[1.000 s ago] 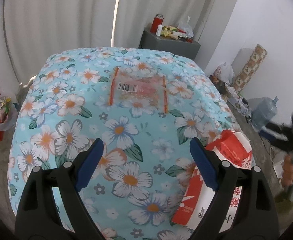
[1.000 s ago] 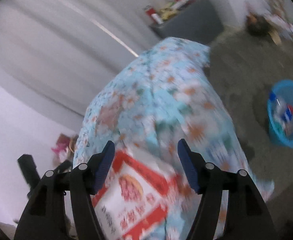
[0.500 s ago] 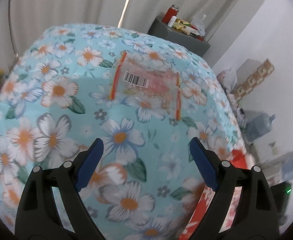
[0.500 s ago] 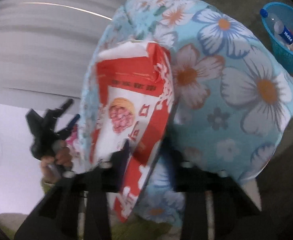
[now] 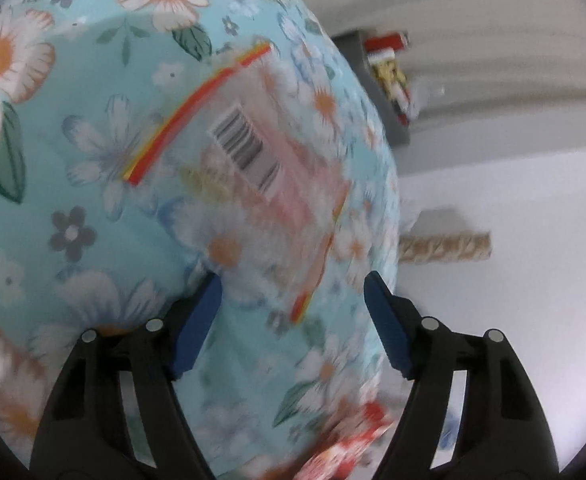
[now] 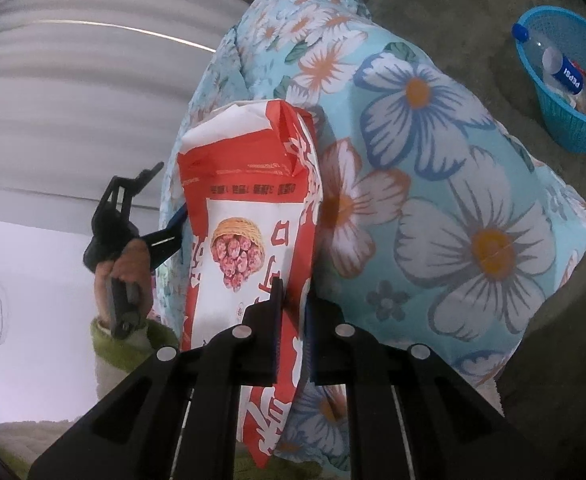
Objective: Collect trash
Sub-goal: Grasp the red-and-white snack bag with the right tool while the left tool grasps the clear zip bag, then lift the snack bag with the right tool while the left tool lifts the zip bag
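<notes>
- The right claw (image 6: 293, 320) is closing its jaws on the lower edge of a red-and-white snack bag (image 6: 249, 220); the pads already pinch it, and the bag stands up from the floral-covered desk (image 6: 433, 160).
- The left claw (image 5: 291, 316) is fairly wide and its jaws are closing, with the near edge of a clear wrapper (image 5: 249, 160) between them, not yet pinched; that view is blurred.
- The wrapper lies flat on the cloth, with red-yellow strips along two sides and a barcode label.
- Only the right view shows a blue basket (image 6: 565, 80) on the floor, well apart from the desk, holding a bottle (image 6: 553, 60) labelled PEPSI.
- It also shows the person's left hand (image 6: 125, 264) gripping its tool behind the snack bag, which carries a picture of peanuts and red characters that I cannot read.
- The left view shows the bag only as a red blur at the bottom edge.
</notes>
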Demonstrator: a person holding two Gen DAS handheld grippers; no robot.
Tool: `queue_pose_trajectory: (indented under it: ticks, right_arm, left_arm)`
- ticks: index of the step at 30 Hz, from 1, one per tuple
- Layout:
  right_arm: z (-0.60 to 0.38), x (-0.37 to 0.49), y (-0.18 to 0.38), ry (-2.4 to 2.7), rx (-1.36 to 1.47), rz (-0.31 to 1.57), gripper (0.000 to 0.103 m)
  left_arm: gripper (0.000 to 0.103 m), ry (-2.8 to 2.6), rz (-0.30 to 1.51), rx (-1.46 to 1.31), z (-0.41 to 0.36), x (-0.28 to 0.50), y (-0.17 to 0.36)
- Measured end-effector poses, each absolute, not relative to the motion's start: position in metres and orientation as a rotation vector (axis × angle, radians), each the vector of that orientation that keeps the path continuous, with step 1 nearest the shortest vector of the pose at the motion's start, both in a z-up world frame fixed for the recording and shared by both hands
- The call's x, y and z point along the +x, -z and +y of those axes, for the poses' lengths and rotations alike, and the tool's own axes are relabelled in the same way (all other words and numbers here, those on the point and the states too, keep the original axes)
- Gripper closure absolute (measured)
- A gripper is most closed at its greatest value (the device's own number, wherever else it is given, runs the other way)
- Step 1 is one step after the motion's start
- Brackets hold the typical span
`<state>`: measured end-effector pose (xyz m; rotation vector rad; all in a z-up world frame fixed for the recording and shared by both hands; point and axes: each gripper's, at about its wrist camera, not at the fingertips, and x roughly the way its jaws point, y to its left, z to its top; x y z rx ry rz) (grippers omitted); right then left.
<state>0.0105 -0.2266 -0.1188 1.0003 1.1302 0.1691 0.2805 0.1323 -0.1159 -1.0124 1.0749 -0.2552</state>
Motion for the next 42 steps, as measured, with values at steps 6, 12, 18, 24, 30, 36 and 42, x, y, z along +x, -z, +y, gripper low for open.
queue_pose_trajectory:
  ticks: [6,12,18,24,30,36,42]
  right_arm:
    - [-0.239,0.007,0.121,-0.175,1.021,1.134,0.093]
    - [-0.238,0.004,0.123,-0.169,1.03,1.13,0.093]
    - [-0.236,0.004,0.125,-0.163,1.035,1.123,0.093]
    - [-0.236,0.001,0.12,-0.162,1.018,1.092,0.094]
    - [-0.238,-0.003,0.11,-0.162,0.999,1.034,0.095]
    - [-0.243,-0.004,0.122,-0.157,1.082,1.04,0.091]
    - [-0.235,0.0,0.128,-0.158,1.093,1.044,0.089]
  left_arm:
    - [0.059,0.168,1.023,-0.977,0.118,0.288,0.117]
    - [0.076,0.084,0.964,-0.819,0.099,0.288,0.108]
    - [0.094,0.085,0.902,-0.705,0.093,0.287,0.087]
    - [0.099,0.116,0.826,-0.588,0.105,0.268,0.053]
    - [0.101,0.116,0.801,-0.518,0.128,0.242,0.033]
    - [0.101,0.076,0.785,-0.503,0.155,0.216,0.026]
    - [0.101,0.067,0.774,-0.505,0.164,0.204,0.024]
